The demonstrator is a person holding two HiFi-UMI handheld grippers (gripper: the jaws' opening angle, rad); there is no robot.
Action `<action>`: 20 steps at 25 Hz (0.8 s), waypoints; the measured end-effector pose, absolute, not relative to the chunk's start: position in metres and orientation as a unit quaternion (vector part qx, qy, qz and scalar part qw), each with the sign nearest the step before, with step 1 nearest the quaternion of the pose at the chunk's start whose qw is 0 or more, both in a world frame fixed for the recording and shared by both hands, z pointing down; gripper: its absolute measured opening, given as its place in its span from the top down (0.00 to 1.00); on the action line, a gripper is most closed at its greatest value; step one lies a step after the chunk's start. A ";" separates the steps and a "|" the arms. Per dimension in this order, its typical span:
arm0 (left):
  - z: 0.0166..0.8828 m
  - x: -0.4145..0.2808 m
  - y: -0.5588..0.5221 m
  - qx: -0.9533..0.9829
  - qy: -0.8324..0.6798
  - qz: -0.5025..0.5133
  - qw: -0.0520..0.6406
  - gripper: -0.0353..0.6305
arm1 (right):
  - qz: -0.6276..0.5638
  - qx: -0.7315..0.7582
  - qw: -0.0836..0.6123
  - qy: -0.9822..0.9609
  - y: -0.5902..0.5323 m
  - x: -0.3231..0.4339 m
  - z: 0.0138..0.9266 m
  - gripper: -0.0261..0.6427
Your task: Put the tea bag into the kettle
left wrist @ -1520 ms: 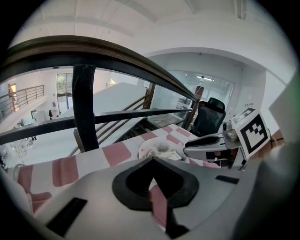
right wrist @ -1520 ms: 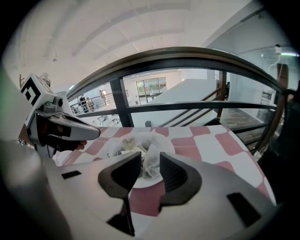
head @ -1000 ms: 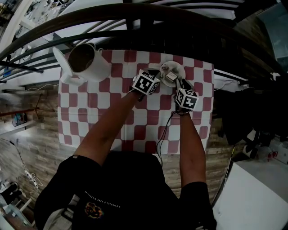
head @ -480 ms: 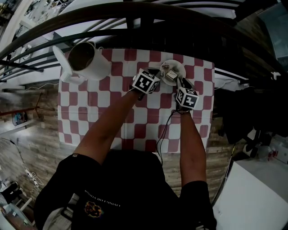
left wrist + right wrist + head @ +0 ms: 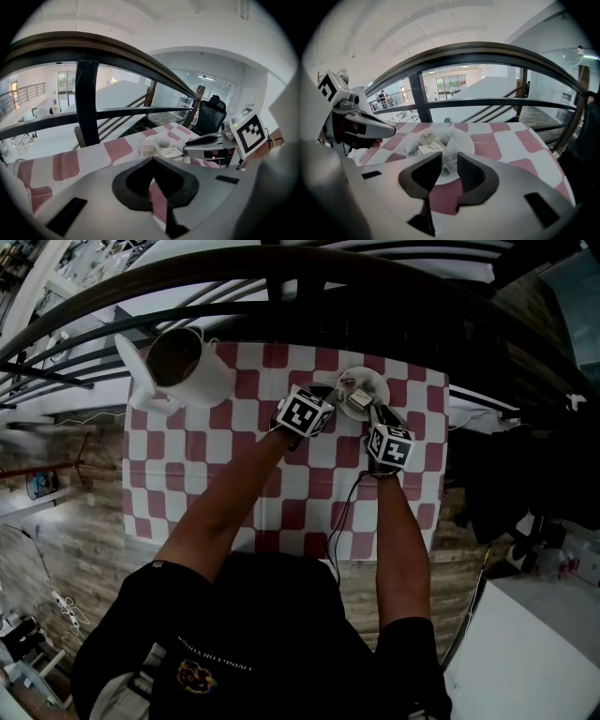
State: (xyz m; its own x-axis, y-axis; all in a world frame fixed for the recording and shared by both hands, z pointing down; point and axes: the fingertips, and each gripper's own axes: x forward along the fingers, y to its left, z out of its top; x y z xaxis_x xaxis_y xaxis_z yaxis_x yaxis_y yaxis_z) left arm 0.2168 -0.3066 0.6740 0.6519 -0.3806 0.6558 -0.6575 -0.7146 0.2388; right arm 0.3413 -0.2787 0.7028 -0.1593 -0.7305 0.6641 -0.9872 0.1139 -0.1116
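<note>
Tea bag (image 5: 450,151): a pale mesh pyramid at the near edge of a small plate, pinched between the right gripper's jaws. Whether it rests on the plate or is raised off it cannot be told. It is well apart from the kettle.
Table (image 5: 234,479): covered by a red and white checked cloth, with a dark curved railing (image 5: 281,273) beyond its far edge.
Kettle (image 5: 204,379): white, at the table's far left corner. Its lid (image 5: 128,360) is tipped open and the dark inside shows.
Plate (image 5: 466,140): white and round, near the far right edge of the cloth. Other tea bags (image 5: 425,138) and paper tags lie on it.
Left gripper (image 5: 151,161): just left of the plate. Its jaws are pressed together with nothing between them.
Right gripper (image 5: 449,159): reaches over the plate's near side. Its jaws are closed narrowly on the tea bag.
Person: two bare forearms and a black shirt, seen from above.
</note>
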 end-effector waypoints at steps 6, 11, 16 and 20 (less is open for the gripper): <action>0.674 0.213 -0.307 0.877 -0.298 0.295 0.235 0.95 | 0.273 0.606 0.240 -0.708 -0.279 0.341 0.704 0.81; 0.674 0.213 -0.307 0.876 -0.300 0.293 0.237 0.95 | 0.270 0.607 0.243 -0.707 -0.279 0.341 0.703 0.85; 0.670 0.215 -0.304 0.878 -0.298 0.290 0.238 0.95 | 0.265 0.613 0.246 -0.703 -0.278 0.343 0.703 0.93; 0.669 0.214 -0.305 0.878 -0.299 0.290 0.237 0.95 | 0.263 0.615 0.239 -0.703 -0.278 0.344 0.700 0.94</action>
